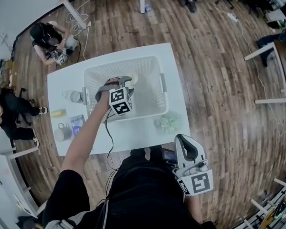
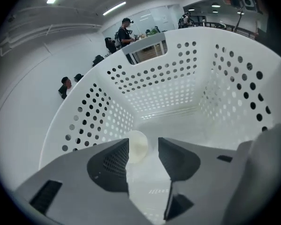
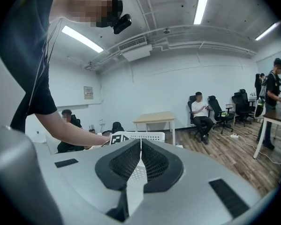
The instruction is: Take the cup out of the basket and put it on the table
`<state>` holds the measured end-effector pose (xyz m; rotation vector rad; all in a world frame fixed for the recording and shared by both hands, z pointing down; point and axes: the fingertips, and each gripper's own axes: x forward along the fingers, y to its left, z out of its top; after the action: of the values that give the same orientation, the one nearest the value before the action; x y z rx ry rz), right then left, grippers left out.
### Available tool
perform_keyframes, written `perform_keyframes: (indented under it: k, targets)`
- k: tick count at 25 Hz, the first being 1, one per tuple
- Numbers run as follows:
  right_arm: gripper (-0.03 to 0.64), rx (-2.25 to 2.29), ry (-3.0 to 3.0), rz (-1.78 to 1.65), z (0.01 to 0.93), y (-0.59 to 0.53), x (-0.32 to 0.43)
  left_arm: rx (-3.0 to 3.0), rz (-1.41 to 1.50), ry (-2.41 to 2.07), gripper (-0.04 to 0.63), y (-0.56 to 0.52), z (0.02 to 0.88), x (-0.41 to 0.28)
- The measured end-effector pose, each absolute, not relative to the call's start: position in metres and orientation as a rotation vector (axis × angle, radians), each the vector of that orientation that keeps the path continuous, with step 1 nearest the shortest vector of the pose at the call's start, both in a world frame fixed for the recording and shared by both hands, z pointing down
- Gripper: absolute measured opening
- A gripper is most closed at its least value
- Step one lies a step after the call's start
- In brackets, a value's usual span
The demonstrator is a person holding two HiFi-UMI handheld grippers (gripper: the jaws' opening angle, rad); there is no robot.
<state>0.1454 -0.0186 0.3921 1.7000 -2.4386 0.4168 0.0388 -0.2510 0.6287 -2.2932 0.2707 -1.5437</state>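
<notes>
On the white surface (image 1: 133, 133), far left, sit four small things beside the basket: one clear bottle (image 1: 75, 96), one yellow thing (image 1: 58, 113), one blue packet (image 1: 77, 123) whose print is too small to read, and one grey mug (image 1: 62, 132). Next comes the single white perforated basket (image 1: 154, 87), taking up the middle of the surface. The left gripper (image 1: 125, 81) reaches steeply down into it, and its cube shows only a black-and-white square marker, no words. In the left gripper view its two fingers (image 2: 110, 161) stand well apart with nothing clamped. The one pale cup (image 2: 138, 146) lies on the basket floor in the gap between them, closer to the left-hand finger, and neither pad presses on it. Just right of the basket, near the surface's front corner, lies one green crumpled wad (image 1: 169, 123). Furthest right, off the near edge and close to the person's body, the right gripper (image 3: 140, 146) is held roughly level. Its two fingers are closed together on nothing, and its cube carries another square marker. A small notice (image 3: 87, 93) hangs on the far wall, its text illegible.
</notes>
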Motion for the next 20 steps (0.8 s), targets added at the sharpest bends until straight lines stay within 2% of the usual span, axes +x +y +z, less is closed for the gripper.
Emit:
perform_keyframes:
  k: [3, 13, 20]
  targets:
    - [0.026, 1.697, -2.43, 0.423, 0.393, -0.018, 0.144, -2.288, -1.567, 0.268, 0.187, -0.253, 0.642, 0.037]
    - [0.026, 1.72, -2.412, 0.442, 0.396, -0.019, 0.153, -2.262, -1.63, 0.271, 0.044, -0.257, 0.671, 0.037]
    - [0.026, 1.717, -2.418, 0.445, 0.398, -0.02, 0.153, -2.227, -1.62, 0.303, 0.018, -0.257, 0.672, 0.035]
